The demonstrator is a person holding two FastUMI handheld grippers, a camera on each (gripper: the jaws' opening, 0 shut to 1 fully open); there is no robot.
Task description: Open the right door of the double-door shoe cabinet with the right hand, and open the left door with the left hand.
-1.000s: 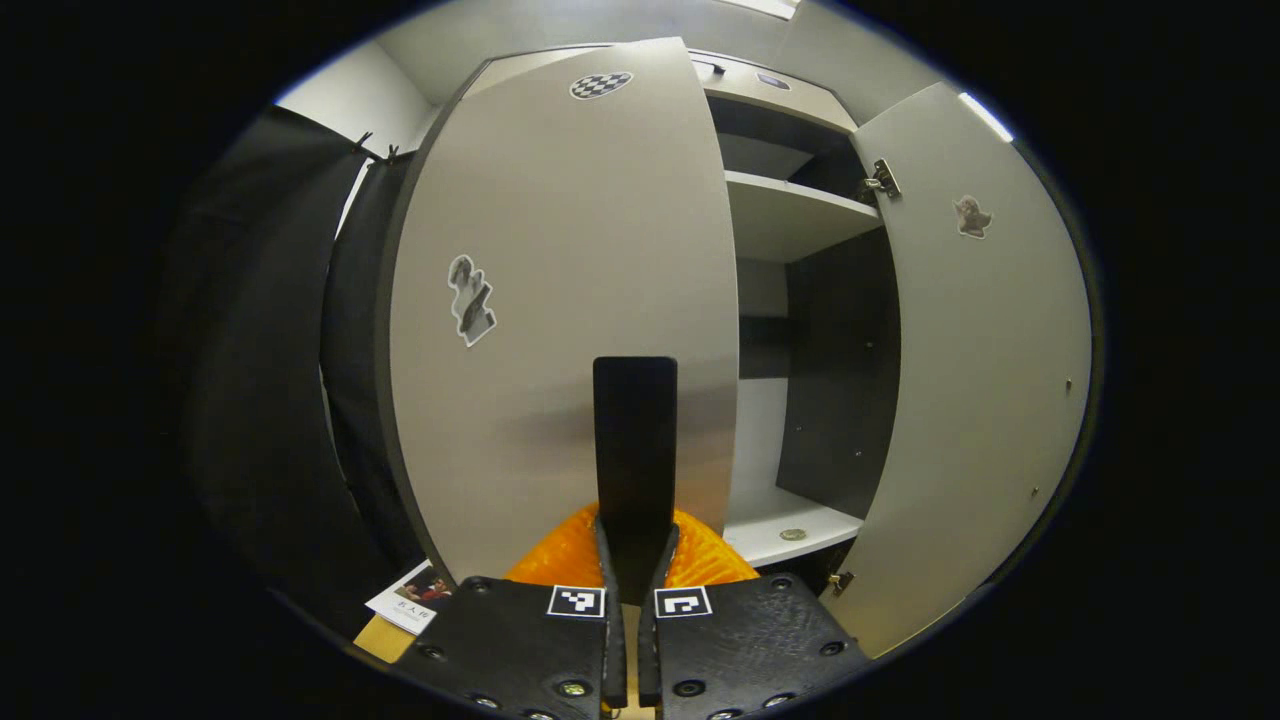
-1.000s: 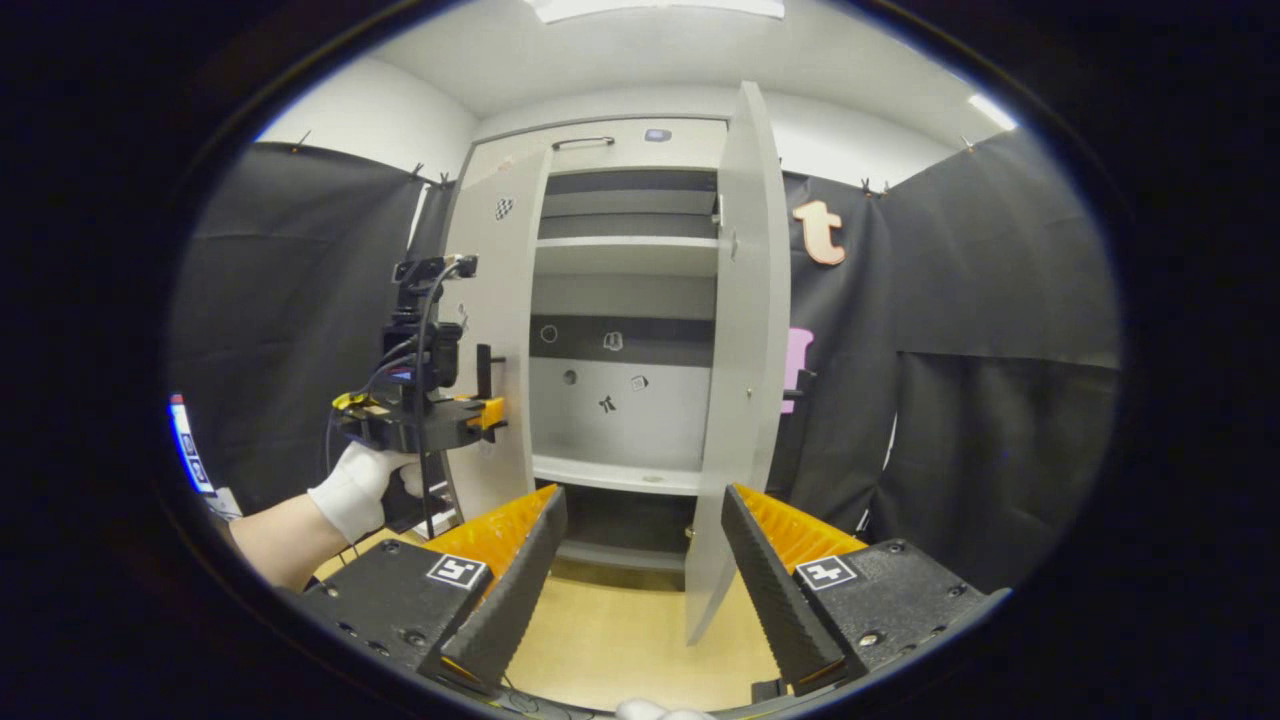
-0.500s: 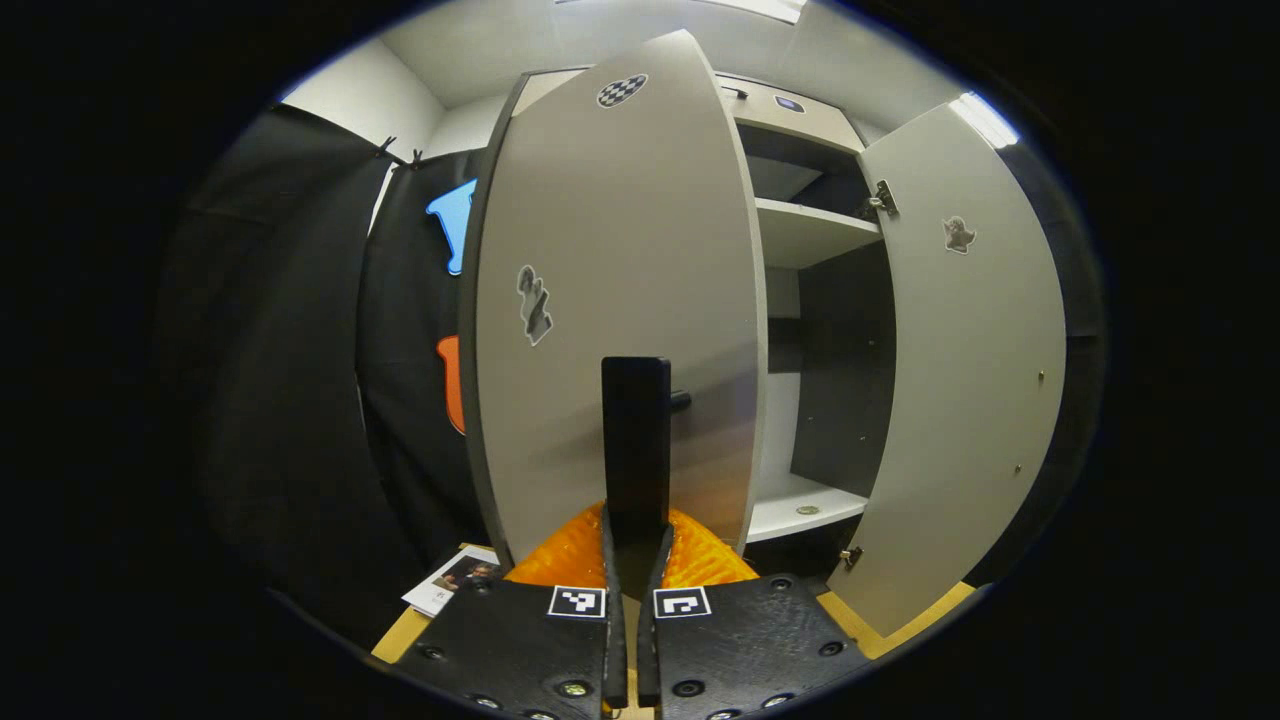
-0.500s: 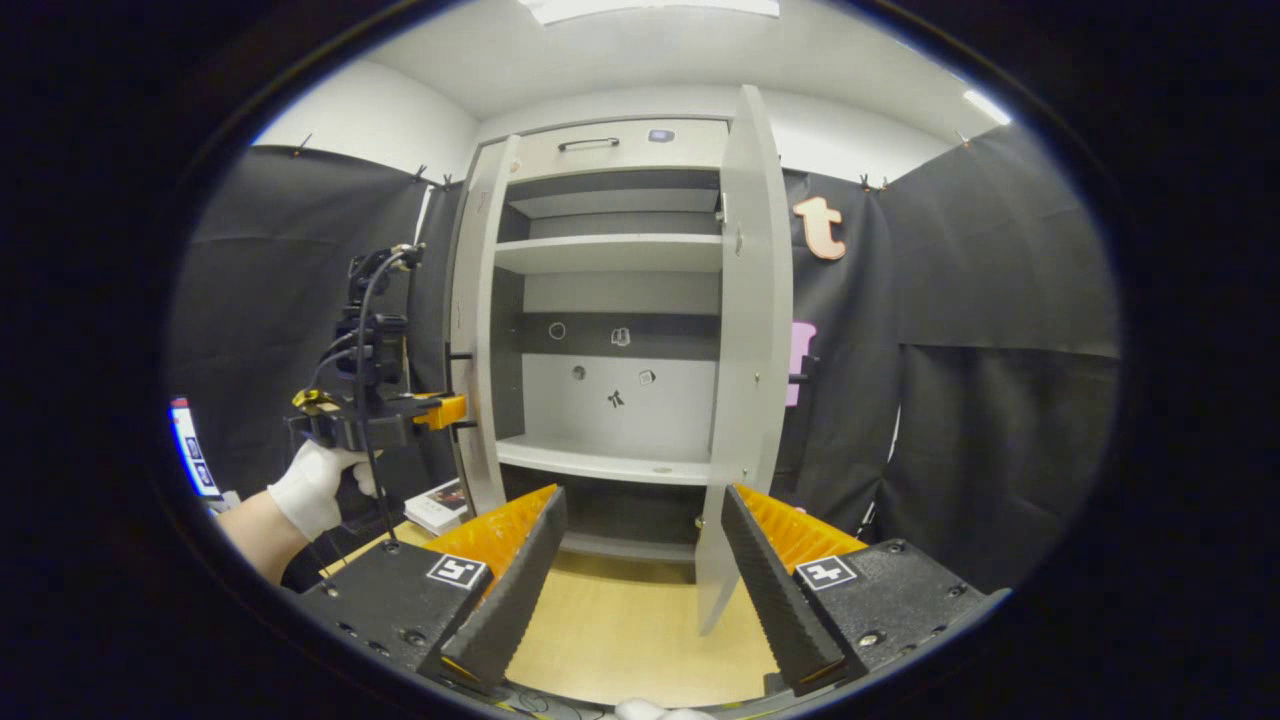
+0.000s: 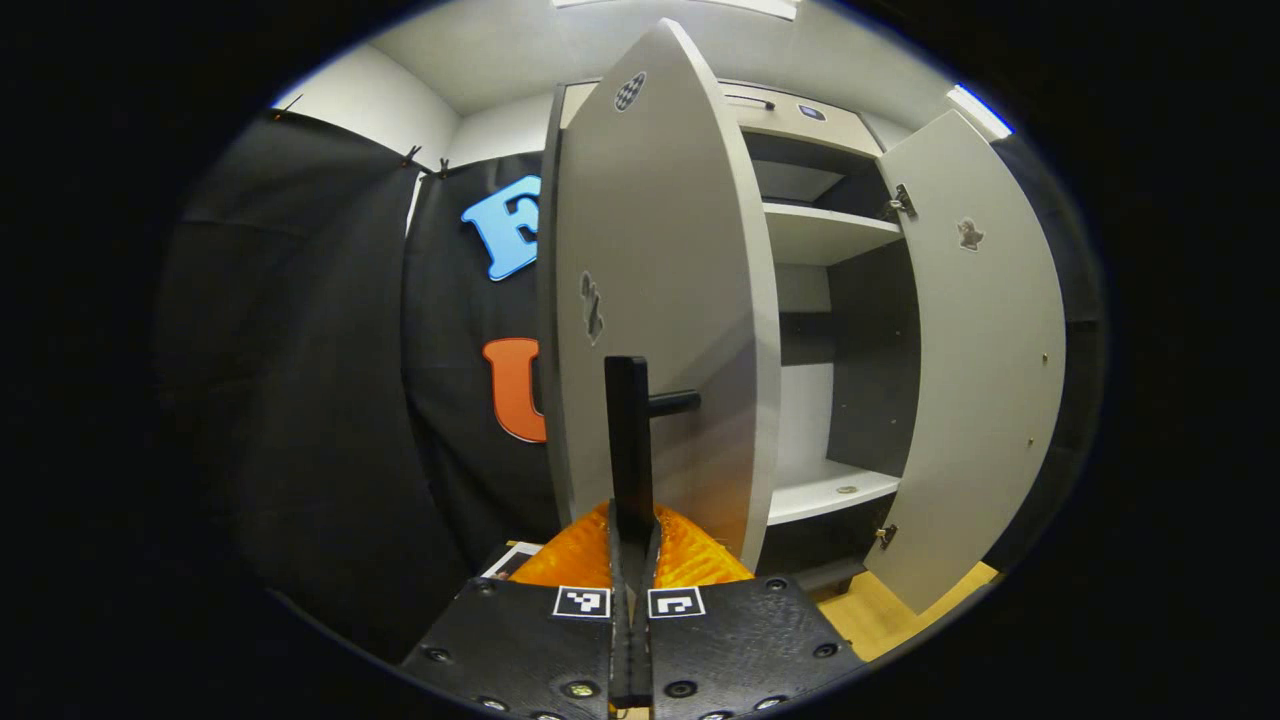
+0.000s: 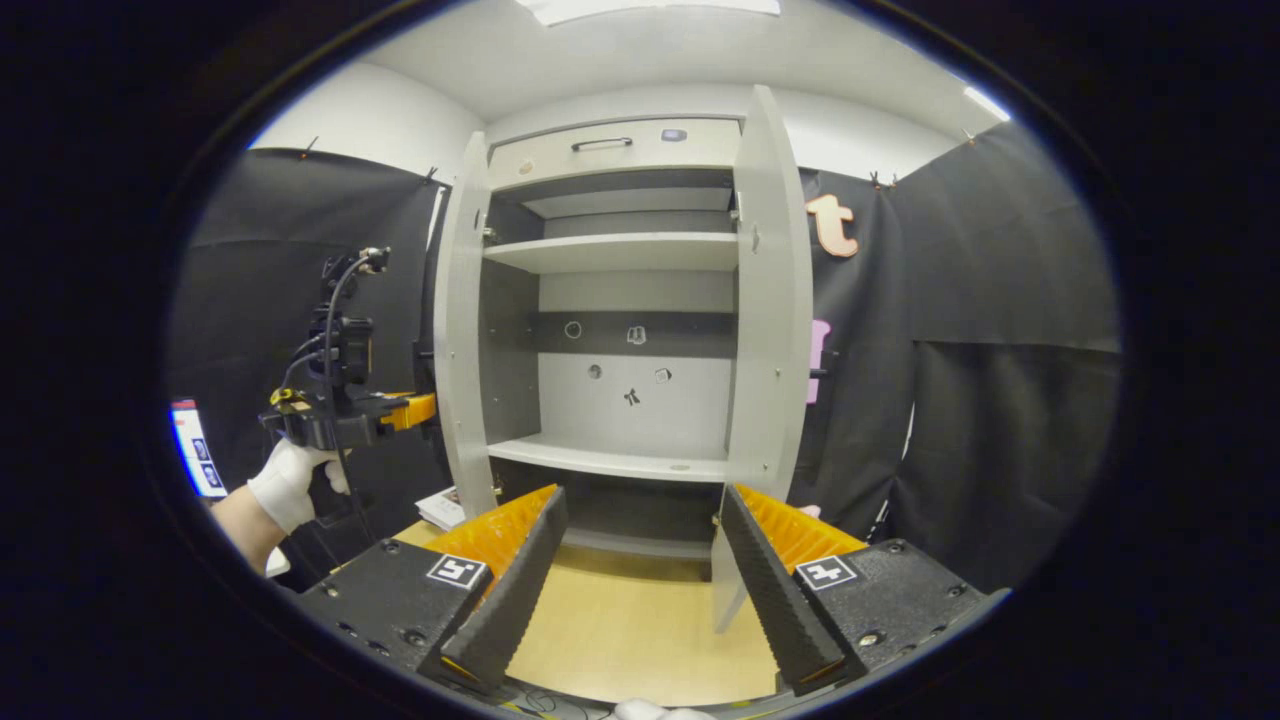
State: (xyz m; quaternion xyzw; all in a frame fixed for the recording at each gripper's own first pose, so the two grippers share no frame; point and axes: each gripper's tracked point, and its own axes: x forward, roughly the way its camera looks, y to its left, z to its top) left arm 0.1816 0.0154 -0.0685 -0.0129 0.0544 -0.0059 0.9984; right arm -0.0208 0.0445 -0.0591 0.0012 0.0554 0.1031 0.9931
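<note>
Swung further out than half a second ago, the left door (image 5: 660,300) now stands almost edge-on in the left gripper view, and more of the booth cloth shows at its 9 o'clock side. Nearest in that view, the left gripper (image 5: 632,530) has its two fingers pressed together on the door's black handle (image 5: 628,440), which rises straight toward 12 o'clock from between them; a short black stub joins the handle to the door face at about 2 o'clock of the grip. Beyond the door, toward 3 o'clock, lie the cabinet's shelves (image 5: 815,235), then the right door (image 5: 985,350), swung wide with its hinges visible.

In the right gripper view, the right gripper (image 6: 640,590) sits at 6 o'clock with its fingers spread wide and nothing between them, above the wooden floor (image 6: 625,630). Straight ahead at 12 o'clock the shoe cabinet (image 6: 620,300) stands open, well apart from those fingers. Its right door (image 6: 765,300) is seen nearly edge-on at about 1 o'clock, its lower corner just beyond the right finger. The left door (image 6: 455,320) is at 11 o'clock. At 9 o'clock a white-gloved hand (image 6: 285,480) holds the left gripper (image 6: 415,410) against that door's outer side.
</note>
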